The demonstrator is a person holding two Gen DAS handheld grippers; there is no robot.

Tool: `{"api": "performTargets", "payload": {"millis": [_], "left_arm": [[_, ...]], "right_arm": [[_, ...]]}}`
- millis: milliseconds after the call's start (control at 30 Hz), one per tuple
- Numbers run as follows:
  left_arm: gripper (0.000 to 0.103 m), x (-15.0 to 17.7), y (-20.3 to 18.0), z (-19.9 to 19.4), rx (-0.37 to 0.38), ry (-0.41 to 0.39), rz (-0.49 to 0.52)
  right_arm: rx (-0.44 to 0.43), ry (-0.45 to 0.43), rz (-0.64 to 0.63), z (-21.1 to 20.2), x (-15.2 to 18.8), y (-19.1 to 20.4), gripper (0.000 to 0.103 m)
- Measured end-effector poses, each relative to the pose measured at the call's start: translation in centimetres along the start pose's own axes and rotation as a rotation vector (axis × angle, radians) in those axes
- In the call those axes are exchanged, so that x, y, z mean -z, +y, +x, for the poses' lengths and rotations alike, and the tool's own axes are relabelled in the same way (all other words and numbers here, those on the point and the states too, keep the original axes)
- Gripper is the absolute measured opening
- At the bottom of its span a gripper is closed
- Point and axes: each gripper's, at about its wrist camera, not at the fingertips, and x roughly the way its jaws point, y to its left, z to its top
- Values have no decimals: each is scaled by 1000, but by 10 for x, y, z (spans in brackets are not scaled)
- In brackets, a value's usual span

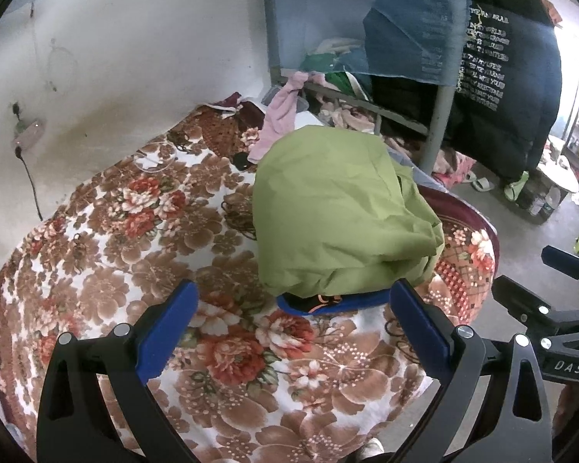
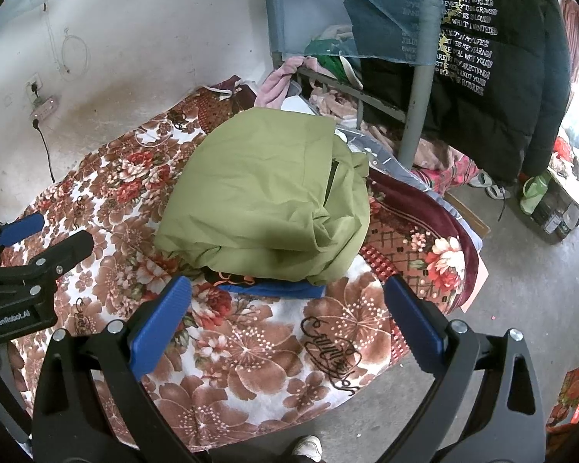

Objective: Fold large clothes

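A green garment (image 1: 339,212) (image 2: 266,196) lies folded into a thick bundle on the floral bed cover (image 1: 143,239) (image 2: 251,351). A blue and black cloth edge (image 1: 328,304) (image 2: 274,287) shows under its near side. My left gripper (image 1: 293,308) is open just short of the bundle's near edge, its blue pads (image 1: 166,332) wide apart and holding nothing. My right gripper (image 2: 287,305) is open too, in front of the same edge and apart from it. The left gripper (image 2: 23,254) shows at the left of the right wrist view, and the right gripper's frame (image 1: 552,308) at the right of the left wrist view.
A white wall (image 1: 135,58) with a power strip (image 1: 29,135) runs behind the bed. A grey bunk frame post (image 1: 440,115) with a dark printed jacket (image 1: 505,77) and heaped clothes (image 1: 328,77) stands beyond. Concrete floor (image 2: 521,289) with shoes and containers lies right.
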Motion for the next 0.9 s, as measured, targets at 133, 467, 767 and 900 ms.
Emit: {"api": "performTargets", "payload": {"millis": [133, 467, 767, 900], "left_arm": [[98, -4, -2, -2, -19, -20, 6], [98, -14, -12, -7, -20, -63, 47], [98, -17, -14, -9, -10, -74, 44], [98, -19, -9, -9, 7, -59, 16]], "right_arm": [[-2, 4, -12, 3, -1, 2, 98], [3, 14, -25, 4, -3, 1, 98], [2, 13, -21, 3, -2, 2, 98], [3, 16, -24, 3, -2, 1, 98]]}}
